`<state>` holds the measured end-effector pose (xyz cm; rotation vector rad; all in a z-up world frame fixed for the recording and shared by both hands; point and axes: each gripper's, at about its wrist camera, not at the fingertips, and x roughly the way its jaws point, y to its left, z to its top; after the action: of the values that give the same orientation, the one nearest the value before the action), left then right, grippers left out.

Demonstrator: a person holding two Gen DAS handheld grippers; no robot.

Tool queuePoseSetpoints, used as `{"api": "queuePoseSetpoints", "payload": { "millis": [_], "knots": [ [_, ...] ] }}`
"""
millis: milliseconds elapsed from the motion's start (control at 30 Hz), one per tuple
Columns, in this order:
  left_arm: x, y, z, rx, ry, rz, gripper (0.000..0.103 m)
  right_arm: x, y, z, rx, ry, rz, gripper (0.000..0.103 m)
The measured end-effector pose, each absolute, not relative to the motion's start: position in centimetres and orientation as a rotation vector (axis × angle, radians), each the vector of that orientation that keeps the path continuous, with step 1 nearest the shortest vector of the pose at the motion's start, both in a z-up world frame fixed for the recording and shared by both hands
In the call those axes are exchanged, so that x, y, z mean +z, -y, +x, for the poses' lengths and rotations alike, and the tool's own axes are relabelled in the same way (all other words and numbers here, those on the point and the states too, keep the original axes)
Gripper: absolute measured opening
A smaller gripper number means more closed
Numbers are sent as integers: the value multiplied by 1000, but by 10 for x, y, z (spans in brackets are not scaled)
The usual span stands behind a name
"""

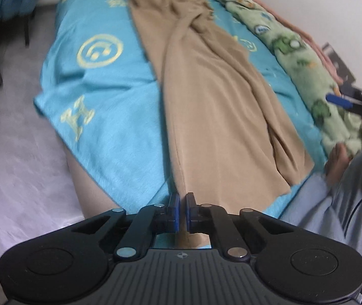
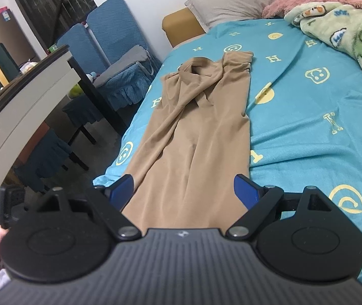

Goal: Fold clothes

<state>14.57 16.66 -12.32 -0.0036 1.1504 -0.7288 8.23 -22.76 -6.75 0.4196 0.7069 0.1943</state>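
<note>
Left gripper point(image 1: 182, 209) pinches the near hem of tan trousers point(image 2: 193, 132) stretching toward twelve o'clock across a turquoise bedsheet point(image 2: 308, 127), while right gripper point(image 2: 184, 190) hangs open above them.

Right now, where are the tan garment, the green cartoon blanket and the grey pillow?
tan garment point(image 2: 193, 132): right wrist view, the middle of its body.
green cartoon blanket point(image 2: 353, 33): right wrist view, its printed upper face.
grey pillow point(image 2: 242, 0): right wrist view, its front face.

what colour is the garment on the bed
Plain tan garment; clearest in the right wrist view.
</note>
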Motion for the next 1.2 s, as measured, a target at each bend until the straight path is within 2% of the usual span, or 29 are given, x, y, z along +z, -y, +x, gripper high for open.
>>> {"api": "queuePoseSetpoints", "payload": {
  "millis": [367, 500, 700, 767, 900, 933, 967, 1033, 1200],
  "knots": [
    [-30, -65, 82, -593, -983, 361, 3, -69, 246, 73, 159, -686, 501, 87],
    [-20, -18, 56, -606, -935, 435, 3, -73, 256, 71, 149, -696, 548, 87],
    [-50, 35, 47, -681, -1023, 450, 7, -85, 258, 76, 144, -743, 570, 87],
    [-62, 41, 49, -717, -1097, 394, 16, -90, 261, 78, 149, -767, 596, 87],
    [-68, 29, 65, -673, -1140, 189, 19, -105, 269, 81, 153, -817, 676, 87],
    [-68, 21, 72, -639, -1142, 119, 24, -109, 271, 83, 169, -829, 710, 82],
    [-69, 11, 80, -594, -1139, 50, 38, -114, 273, 85, 180, -846, 745, 68],
    [-75, -7, 95, -497, -1141, -69, 56, -124, 277, 89, 179, -889, 807, 67],
    [-105, -40, 121, -298, -1193, -226, 57, -142, 282, 94, 110, -960, 864, 67]
  ]
}}
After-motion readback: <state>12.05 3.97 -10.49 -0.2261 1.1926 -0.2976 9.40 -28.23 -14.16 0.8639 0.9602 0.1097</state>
